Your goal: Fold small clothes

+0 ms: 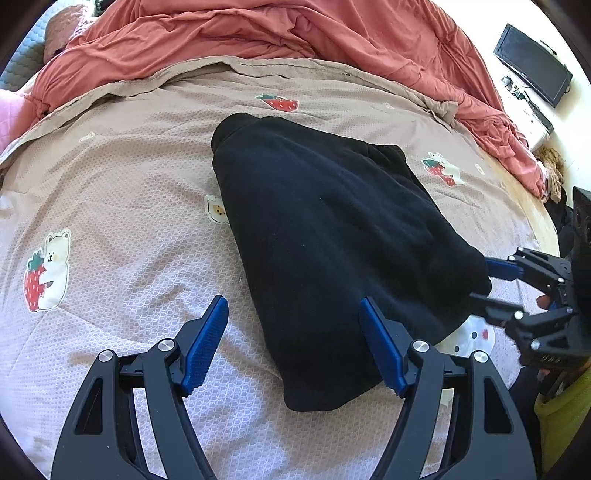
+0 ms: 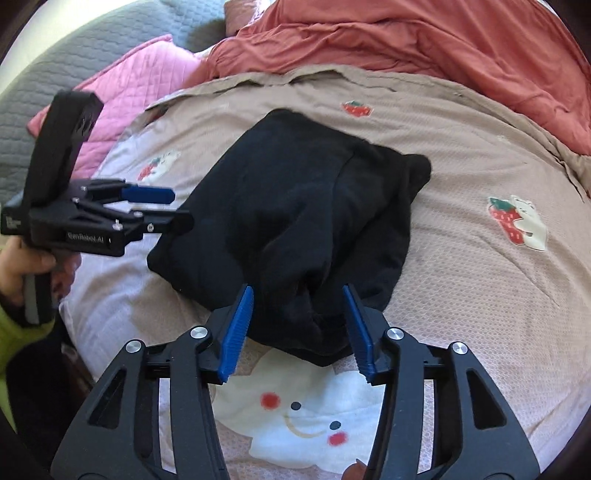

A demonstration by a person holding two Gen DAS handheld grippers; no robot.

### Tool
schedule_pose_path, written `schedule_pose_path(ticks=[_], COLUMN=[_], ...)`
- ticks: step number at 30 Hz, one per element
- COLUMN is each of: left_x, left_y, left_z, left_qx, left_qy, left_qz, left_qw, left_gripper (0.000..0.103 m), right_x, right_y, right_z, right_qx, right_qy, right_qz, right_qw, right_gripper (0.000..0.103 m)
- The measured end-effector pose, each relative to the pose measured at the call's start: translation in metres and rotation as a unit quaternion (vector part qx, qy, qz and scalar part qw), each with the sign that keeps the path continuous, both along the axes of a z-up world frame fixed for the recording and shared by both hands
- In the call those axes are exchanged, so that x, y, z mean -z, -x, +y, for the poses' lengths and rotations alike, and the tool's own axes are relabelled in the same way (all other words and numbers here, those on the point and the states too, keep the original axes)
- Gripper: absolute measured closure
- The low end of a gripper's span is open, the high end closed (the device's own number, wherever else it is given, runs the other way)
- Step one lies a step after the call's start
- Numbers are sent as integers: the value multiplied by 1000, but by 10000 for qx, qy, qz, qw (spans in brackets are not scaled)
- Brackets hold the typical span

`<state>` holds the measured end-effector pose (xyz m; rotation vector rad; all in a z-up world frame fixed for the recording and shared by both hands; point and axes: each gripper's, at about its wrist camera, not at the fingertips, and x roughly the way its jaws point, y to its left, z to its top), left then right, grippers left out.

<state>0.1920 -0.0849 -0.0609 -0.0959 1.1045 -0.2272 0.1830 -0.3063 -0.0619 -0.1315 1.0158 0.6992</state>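
A black garment (image 1: 325, 240), folded into a thick bundle, lies in the middle of the beige bedspread (image 1: 122, 192) printed with strawberries and bears, and everything else is easiest placed from it. Its cloth is so dark that the folds and seams barely show; I cannot tell what kind of clothing it is or how many layers it has. At its near edge the left gripper (image 1: 293, 345) hangs with its blue pads apart, one over bare bedspread, the other at or over the cloth, nothing pinched. At the garment's other near corner the right gripper (image 2: 299, 328) stands with its jaws parted either side of a bunched lump of black cloth; whether the pads touch it is hard to say, though a gap seems to show on each side. From the left camera one finger of that gripper disappears behind the bundle's edge. Beyond the garment a red quilt (image 1: 258, 33) is heaped, and a pink pillow (image 2: 147, 70) sits off to one side. A hand (image 2: 22, 266) on the left gripper's handle shows only partly, with a yellow-green sleeve (image 2: 18, 343) cut off by the frame.
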Motion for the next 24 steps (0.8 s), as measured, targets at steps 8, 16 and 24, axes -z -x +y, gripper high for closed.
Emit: schedule_pose_path(ticks=[8,16,24], left_x=[1,2,8], left_y=[0,-1,0], left_z=[0,0,-1], left_qx=[18,32,64], left_qy=[-7,-3,23], left_qz=[19,19,64], left_qw=[10000,10000,10000], left_gripper=[31,30,24], right_x=[7,-7,27], right_y=[4,10,5], right_z=[4,-9,-10], right_qx=[9,221,621], right_qy=[24,-165,212], right_qz=[64,167,644], right_qw=[10000,9995,9958], right_gripper=[55,90,89])
